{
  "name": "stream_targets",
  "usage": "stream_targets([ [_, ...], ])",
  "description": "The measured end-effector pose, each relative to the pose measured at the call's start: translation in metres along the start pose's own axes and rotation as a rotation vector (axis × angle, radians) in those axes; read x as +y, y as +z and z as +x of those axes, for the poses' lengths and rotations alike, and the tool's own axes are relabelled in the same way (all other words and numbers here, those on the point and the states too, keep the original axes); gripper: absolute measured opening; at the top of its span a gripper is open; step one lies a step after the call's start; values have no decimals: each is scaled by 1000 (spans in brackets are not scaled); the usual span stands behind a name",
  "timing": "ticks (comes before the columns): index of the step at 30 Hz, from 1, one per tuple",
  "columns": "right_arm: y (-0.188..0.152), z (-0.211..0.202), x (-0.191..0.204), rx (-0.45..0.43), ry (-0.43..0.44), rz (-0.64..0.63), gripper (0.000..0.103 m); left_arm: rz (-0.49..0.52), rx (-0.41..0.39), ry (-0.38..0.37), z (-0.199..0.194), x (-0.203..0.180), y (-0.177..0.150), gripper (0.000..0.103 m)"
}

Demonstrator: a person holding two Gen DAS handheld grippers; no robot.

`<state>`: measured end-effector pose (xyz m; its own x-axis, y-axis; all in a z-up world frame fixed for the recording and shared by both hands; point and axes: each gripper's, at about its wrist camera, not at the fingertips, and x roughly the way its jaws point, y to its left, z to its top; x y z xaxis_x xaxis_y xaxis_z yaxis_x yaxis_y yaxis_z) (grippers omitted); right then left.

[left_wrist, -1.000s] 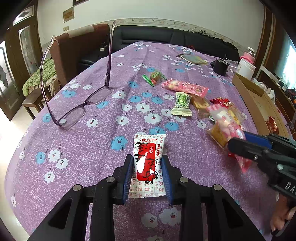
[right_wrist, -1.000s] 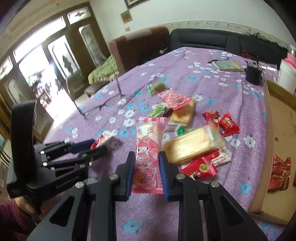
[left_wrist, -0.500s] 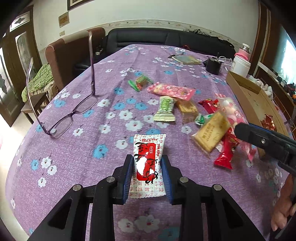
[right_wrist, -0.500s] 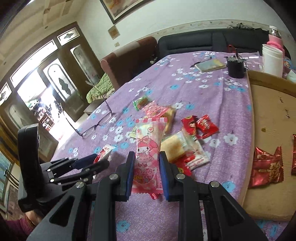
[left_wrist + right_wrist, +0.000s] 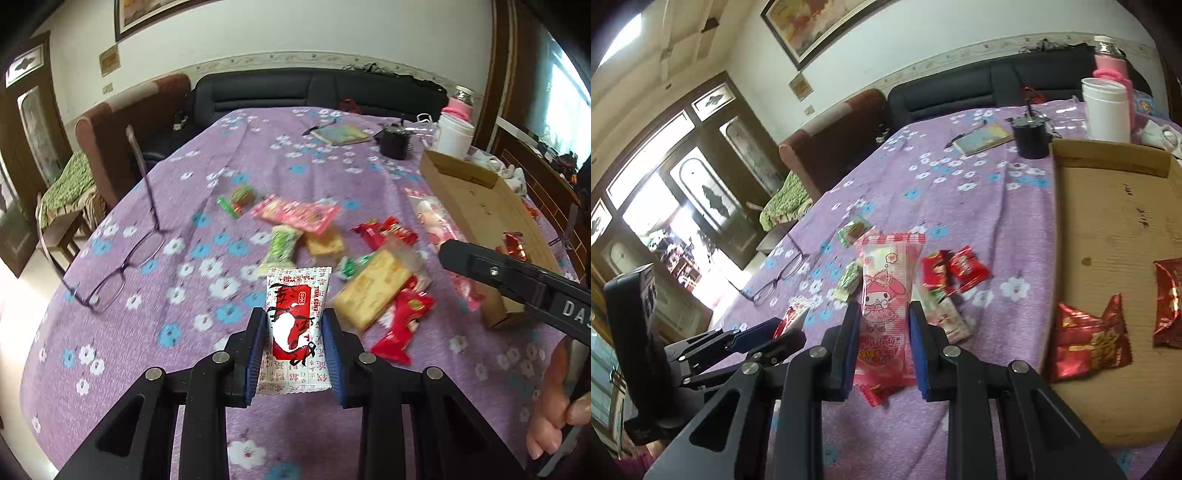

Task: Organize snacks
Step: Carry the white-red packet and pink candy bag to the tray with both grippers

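My left tongs (image 5: pixel 294 334) are clamped on a white-and-red packet (image 5: pixel 297 325), its sides pinched between the blue pads, and it hangs clear above the worktop (image 5: pixel 110 369) with its purple flowered cloth. My right tongs (image 5: pixel 882 325) grip a pink packet (image 5: pixel 886 291) with a cartoon rabbit on it, held upright between the pads above the cloth.

From the left camera I see the rest of the snacks lying loose in a cluster in the middle of the worktop: a yellow biscuit pack (image 5: pixel 373 291), a red sachet (image 5: pixel 400 325) just beside it, a green sweet (image 5: pixel 282 245), a long pink bag (image 5: pixel 299 212) and two small red packets (image 5: pixel 384 232). A pair of glasses (image 5: pixel 122 266) stands well apart to the left, one arm sticking up.

A cardboard tray (image 5: pixel 1108 236) sits along the right edge of the worktop. In the right camera two shiny red packs lie in it: one (image 5: pixel 1087 339) near its left wall, the other (image 5: pixel 1169 302) cut off by the frame edge.

Beyond the tray stand a white tub (image 5: pixel 1106 109) and a black cup (image 5: pixel 1030 136), with a thin booklet (image 5: pixel 982 138) near them. A hand (image 5: pixel 554 398) shows at the lower right of the left view, on the right tongs' handle.
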<state>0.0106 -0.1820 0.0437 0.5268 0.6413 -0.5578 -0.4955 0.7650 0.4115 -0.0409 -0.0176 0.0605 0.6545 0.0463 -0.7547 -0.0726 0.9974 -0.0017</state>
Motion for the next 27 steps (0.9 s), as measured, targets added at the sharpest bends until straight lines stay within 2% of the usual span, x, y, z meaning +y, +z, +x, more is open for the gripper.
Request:
stream_targets([
  [10, 14, -25, -34, -73, -25, 91, 25, 62, -22, -52, -4, -47, 26, 32],
  [13, 20, -35, -50, -100, -37, 131, 25, 79, -19, -89, -4, -64, 35, 32],
  [22, 25, -82, -126, -199, -158, 318, 24, 171, -27, -207, 3, -146, 68, 32],
  [27, 22, -97, -158, -217, -246, 391, 24, 199, 21, -288, 27, -197, 70, 31],
])
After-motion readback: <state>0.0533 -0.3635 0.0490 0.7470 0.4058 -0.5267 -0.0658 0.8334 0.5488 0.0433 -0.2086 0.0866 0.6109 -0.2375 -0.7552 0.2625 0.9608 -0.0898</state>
